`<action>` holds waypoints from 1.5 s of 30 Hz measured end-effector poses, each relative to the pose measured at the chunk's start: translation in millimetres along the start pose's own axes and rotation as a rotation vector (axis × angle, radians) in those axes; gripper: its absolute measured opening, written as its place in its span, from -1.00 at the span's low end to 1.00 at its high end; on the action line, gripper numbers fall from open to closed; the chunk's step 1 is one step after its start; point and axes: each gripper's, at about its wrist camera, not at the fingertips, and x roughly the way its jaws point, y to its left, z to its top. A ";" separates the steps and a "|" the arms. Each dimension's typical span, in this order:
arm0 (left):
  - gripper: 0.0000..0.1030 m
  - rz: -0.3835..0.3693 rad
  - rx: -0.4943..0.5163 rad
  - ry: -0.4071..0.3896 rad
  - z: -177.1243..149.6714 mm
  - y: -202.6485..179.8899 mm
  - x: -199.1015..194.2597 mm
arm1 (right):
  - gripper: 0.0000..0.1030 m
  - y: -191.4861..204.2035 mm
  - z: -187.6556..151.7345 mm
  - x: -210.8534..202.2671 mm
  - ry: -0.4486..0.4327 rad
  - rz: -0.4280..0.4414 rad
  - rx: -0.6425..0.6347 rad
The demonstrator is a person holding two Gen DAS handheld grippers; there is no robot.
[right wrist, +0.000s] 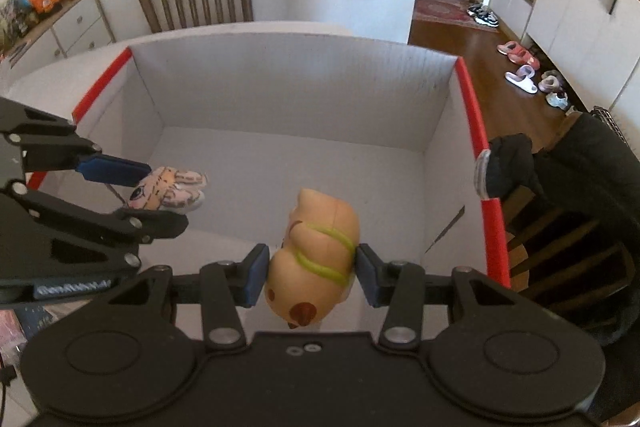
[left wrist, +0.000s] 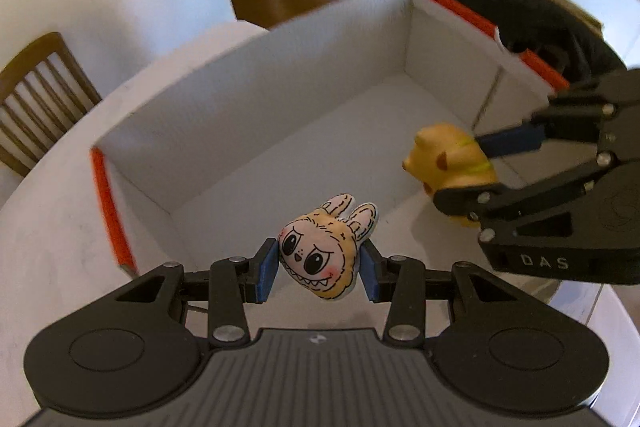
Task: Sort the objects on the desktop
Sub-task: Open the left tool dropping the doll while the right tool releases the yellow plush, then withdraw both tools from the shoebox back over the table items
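Both grippers pitch steeply down over the open white box [left wrist: 256, 95], side by side. The left gripper [left wrist: 319, 269] is clamped on the bunny-face plush [left wrist: 320, 255] held above the box floor, ears toward 1 o'clock in its own view. The right gripper [right wrist: 308, 277] is clenched on the yellow dog figure [right wrist: 316, 259], long axis running 12 to 6 o'clock, green stripes across its back.

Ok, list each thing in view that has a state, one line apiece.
Left hand-held gripper: shut on the bunny toy.
Right hand-held gripper: shut on the yellow toy.
Bunny toy: held above the box, face up.
Yellow toy: held above the box.
Box: open-topped, nothing seen on its floor.
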 end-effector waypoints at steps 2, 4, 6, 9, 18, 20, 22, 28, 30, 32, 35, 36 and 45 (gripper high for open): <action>-0.20 -0.001 0.021 0.030 1.4 -3.7 5.4 | -0.09 -0.2 -0.5 3.3 0.014 0.000 -0.010; -0.19 -0.008 0.025 0.059 1.9 -5.2 10.5 | -0.09 0.5 -1.2 7.1 0.029 -0.003 -0.018; -0.20 -0.020 0.019 0.080 2.2 -4.7 14.3 | -0.09 1.0 -2.6 10.9 0.044 -0.006 -0.025; -0.19 -0.031 0.008 0.102 1.0 -2.5 17.3 | -0.09 1.1 -4.6 17.5 0.063 -0.013 -0.027; -0.19 -0.060 -0.042 0.137 -3.9 6.3 18.0 | -0.01 3.7 -5.9 20.5 0.071 -0.011 -0.058; -0.18 -0.067 -0.047 0.130 -3.1 7.9 16.7 | 0.08 5.9 -7.0 20.6 0.068 -0.004 -0.068; -0.13 -0.055 -0.044 0.109 -3.8 5.8 17.0 | 0.18 7.4 -7.3 18.5 0.059 0.012 -0.071; -0.10 -0.054 -0.073 0.067 -9.0 10.0 5.8 | 0.23 3.3 -4.7 11.1 0.038 0.024 -0.064; -0.09 -0.051 -0.074 0.053 -9.3 11.9 -0.5 | 0.25 2.3 -4.7 6.4 0.030 0.028 -0.062; -0.09 -0.055 -0.079 0.035 -11.2 13.3 -7.4 | 0.32 1.4 -3.7 -0.8 0.014 0.037 -0.061; -0.09 -0.067 -0.100 0.007 -14.5 13.1 -16.5 | 0.49 -1.3 -0.5 -14.3 -0.019 0.050 -0.055; -0.07 -0.069 -0.108 -0.004 -15.0 13.7 -21.7 | 0.56 -2.7 -0.3 -18.6 -0.033 0.050 -0.051; 0.15 -0.093 -0.185 -0.111 -21.0 15.3 -51.4 | 0.70 -10.8 -6.7 -61.9 -0.130 0.122 -0.019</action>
